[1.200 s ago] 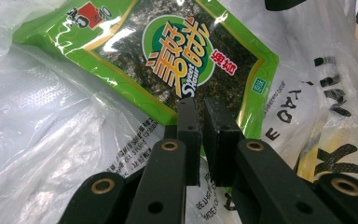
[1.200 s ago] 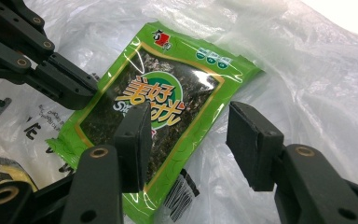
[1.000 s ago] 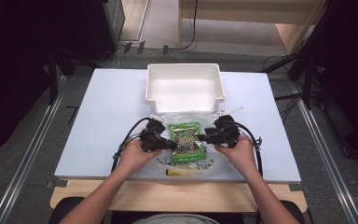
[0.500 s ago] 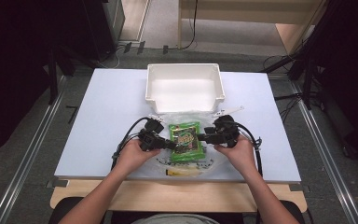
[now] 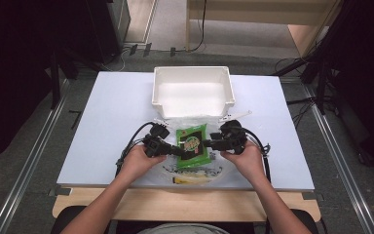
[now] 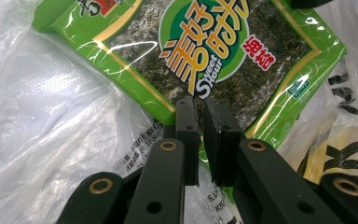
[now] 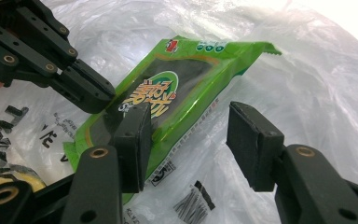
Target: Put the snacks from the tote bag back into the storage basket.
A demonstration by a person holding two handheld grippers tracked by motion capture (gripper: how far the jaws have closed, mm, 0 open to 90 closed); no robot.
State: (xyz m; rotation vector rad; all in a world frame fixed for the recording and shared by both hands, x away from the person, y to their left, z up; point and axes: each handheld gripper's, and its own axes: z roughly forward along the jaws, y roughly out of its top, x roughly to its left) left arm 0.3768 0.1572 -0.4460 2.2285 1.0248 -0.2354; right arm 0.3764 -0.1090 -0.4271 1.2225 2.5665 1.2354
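Between my two grippers lies the green seaweed packet [image 5: 193, 147], flat on a clear plastic bag [image 7: 307, 79] on the table [image 5: 102, 126]. My left gripper [image 6: 199, 109] has its jaws nearly together, apparently pinching the packet's near edge; whether film is truly caught between the pads I cannot tell, since the tips hide it. My right gripper [image 7: 189, 128] stands about half open, one jaw resting against the packet's long side, the other over bare bag, nothing clamped. I judge the packet light, thin and crinkly, slick on the bag beneath, its contents brittle; I would take it by the sealed border, not the middle. Beyond the jaws sits the white bin [image 5: 193, 90]. A yellow item [image 5: 192, 180] under the bag near me is too crumpled over to identify.
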